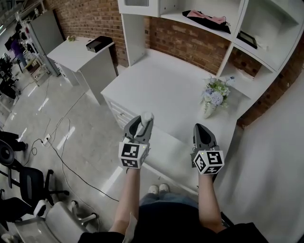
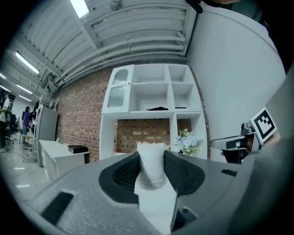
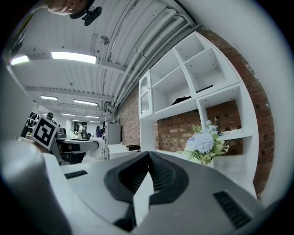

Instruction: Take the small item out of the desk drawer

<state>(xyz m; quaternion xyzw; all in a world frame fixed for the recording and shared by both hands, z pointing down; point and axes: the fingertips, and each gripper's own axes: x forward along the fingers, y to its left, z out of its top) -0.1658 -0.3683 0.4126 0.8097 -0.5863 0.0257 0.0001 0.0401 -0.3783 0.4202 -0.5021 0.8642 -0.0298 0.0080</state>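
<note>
Item (image 2: pixel 151 160) small, white, clamped in my left gripper (image 1: pixel 144 121), held up over near desk (image 1: pixel 166 85) edge. My right gripper (image 1: pixel 200 128) pinched closed, nothing in it, just right. Item seemingly out of drawer already; remaining, I judge: set it down.

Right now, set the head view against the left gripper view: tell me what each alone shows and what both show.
Head view only: the floor cables, the office chair and the person's shoes.
Left gripper view only: the ceiling lights.
Both: the left hand-held gripper shut on the small white item, the flowers, the black box and the right hand-held gripper.
</note>
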